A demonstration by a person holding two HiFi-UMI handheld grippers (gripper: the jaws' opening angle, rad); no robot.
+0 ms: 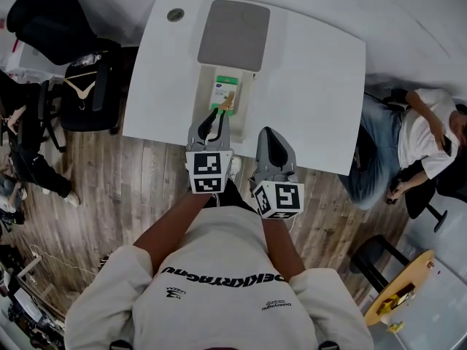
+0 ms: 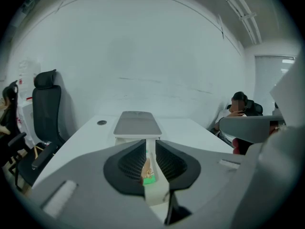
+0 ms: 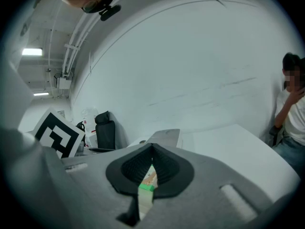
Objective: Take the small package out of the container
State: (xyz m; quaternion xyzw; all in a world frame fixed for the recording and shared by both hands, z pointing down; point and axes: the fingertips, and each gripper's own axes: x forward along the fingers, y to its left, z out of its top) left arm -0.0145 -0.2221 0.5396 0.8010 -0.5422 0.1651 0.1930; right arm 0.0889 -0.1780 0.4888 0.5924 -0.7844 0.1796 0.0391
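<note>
The package (image 1: 225,87) lay flat in the open container (image 1: 202,90) on the table (image 1: 314,86), at 12 o'clock from my left gripper (image 2: 151,151). Its jaws stood a little apart with nothing pressed between them; the package showed through the gap just ahead. My right gripper (image 3: 152,149) hung at 3 o'clock of the left, clenched and empty. The package looked like a thin, light sachet, probably soft and a bit slippery. I judged a gentle pinch on its near, tan end the safest hold, firm enough not to slip but not to crush. Its long axis ran from 6 to 12 o'clock along the container, with the tan end toward me at 6 and the green-and-white face up.
</note>
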